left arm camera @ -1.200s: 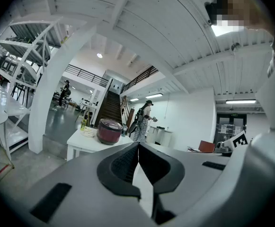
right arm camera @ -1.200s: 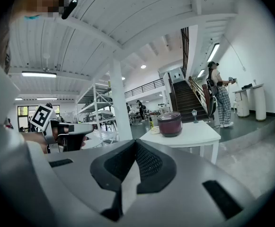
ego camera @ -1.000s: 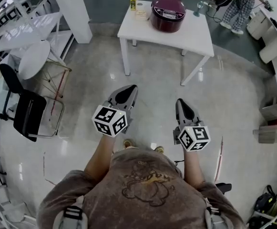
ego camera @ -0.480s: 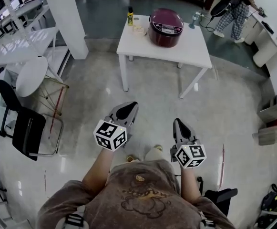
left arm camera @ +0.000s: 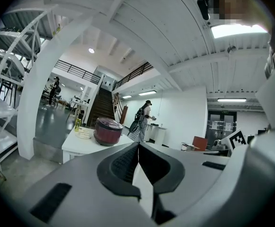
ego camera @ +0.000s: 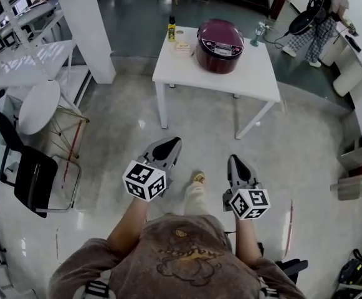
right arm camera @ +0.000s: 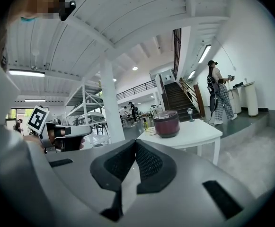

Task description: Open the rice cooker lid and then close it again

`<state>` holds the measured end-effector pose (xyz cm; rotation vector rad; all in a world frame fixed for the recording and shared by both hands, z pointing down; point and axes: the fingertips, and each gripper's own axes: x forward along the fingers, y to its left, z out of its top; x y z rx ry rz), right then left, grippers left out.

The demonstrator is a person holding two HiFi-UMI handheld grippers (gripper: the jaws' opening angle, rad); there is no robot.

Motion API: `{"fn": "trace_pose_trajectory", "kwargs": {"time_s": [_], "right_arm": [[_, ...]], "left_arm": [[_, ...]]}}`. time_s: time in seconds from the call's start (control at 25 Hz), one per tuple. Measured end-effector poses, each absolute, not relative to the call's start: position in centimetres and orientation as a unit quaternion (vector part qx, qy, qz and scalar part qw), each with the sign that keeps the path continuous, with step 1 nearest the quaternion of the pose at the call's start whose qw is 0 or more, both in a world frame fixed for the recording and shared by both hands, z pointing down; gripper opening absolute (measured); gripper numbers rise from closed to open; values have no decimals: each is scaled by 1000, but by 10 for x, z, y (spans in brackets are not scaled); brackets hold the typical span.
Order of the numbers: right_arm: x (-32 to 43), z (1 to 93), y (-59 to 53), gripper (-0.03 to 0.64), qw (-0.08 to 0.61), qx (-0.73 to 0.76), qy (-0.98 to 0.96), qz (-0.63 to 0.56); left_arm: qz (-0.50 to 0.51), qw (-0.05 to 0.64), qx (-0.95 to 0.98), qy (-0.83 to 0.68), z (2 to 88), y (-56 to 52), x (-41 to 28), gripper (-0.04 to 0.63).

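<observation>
Showing the stage before any contact with the task's thing: the white table (ego camera: 255,80) stands well ahead of the person on the bare floor, and everything on it is gathered toward its far edge; reading left to right along that edge, one yellow bottle (ego camera: 171,28) stands upright at the far left corner; one low white stack (ego camera: 182,46), too small to identify, lies just beside it; one maroon rice cooker (ego camera: 220,37) sits about midway along the far edge, its lid down and flush, so the opening is judged not yet begun; one small stemmed object (ego camera: 257,33) stands at the far right corner. The cooker's pale panel is turned toward the near edge, which probably puts the lid's release on the side the person faces. Nearer the camera, the left gripper (ego camera: 173,142) is held out roughly level, its jaws pressed together with nothing between them; the right gripper (ego camera: 235,161) is held likewise, tipped slightly downward, its jaws also together and empty. Both point toward the table yet are well apart from it, a carrying posture suited, by judgement, to an approach on foot, since nothing is within reach to be gripped; one of the person's feet (ego camera: 197,180) shows between the two grippers. Count: two grippers, one table, one rice cooker, one bottle, one stack, one stemmed object; a second person (ego camera: 327,14) stands beyond the table's far right corner, apart from the task.
</observation>
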<state>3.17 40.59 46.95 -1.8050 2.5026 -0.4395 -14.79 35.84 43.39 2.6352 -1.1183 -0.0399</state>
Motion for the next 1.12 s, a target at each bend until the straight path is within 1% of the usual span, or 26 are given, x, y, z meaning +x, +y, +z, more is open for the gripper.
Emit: {"fn": "trace_pose_trajectory", "kwargs": {"time_s": [0.64, 1.12], "right_arm": [[72, 454, 212, 2, 9, -555, 820, -141], [111, 462, 95, 2, -1, -516, 843, -152]], "left_arm": [[-22, 141, 903, -404, 420, 174, -106, 23], [-26, 146, 886, -439, 421, 61, -69, 23]]}}
